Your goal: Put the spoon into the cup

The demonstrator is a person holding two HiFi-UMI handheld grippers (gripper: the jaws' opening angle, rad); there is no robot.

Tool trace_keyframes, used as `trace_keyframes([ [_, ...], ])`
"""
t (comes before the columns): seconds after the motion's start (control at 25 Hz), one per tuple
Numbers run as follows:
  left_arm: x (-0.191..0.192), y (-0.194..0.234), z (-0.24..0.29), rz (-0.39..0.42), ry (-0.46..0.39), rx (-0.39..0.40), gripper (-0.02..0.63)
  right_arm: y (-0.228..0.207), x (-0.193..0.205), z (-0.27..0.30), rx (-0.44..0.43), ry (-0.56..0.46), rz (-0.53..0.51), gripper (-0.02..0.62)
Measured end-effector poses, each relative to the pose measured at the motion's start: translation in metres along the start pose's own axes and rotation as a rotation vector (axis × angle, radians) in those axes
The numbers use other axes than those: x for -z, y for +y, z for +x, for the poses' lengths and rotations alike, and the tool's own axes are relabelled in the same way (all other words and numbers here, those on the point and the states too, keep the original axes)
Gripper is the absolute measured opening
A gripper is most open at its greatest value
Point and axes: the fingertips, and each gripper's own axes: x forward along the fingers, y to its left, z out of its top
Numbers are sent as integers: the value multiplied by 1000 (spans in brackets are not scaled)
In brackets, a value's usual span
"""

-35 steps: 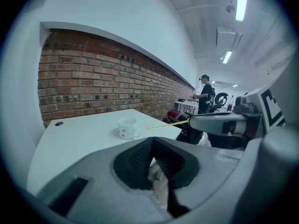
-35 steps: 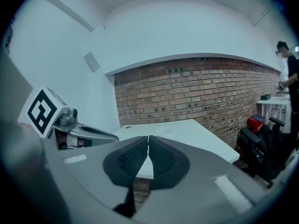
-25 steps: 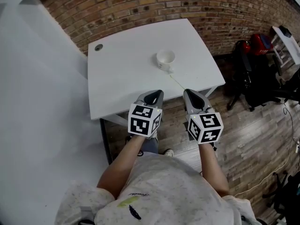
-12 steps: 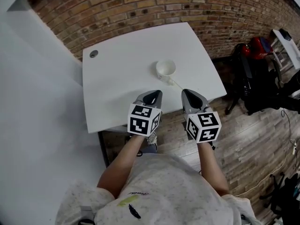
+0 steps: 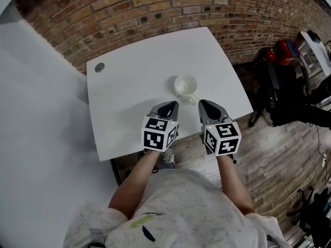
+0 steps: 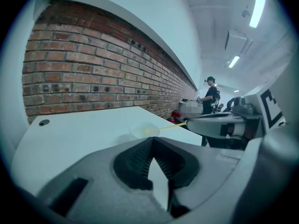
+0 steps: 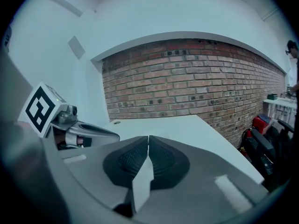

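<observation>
Two closed grippers (image 5: 169,106) (image 5: 206,104), seemingly over table (image 5: 129,94) edge

thin yellow spoon (image 6: 164,127): near end hidden by right gripper (image 5: 203,104), untraceable in head view | white round cup (image 5: 185,84): hidden behind jaws in right gripper view | distant dark-clothed person (image 6: 210,95): too small

This looks like an office or lab workspace: a bare brick wall (image 5: 155,4) backs a plain white desk (image 5: 129,92) with a cable hole (image 5: 99,67), over wood-plank flooring (image 5: 279,159), under ceiling strip lights (image 6: 256,8), with a person (image 6: 210,94) standing far off.
</observation>
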Motion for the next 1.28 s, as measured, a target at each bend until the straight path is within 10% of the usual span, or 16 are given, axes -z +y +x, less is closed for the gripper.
trace_keyframes([
  [1.28, -13, 52, 43, 30, 26, 153, -8, -13, 29, 94, 96, 165, 96, 17],
])
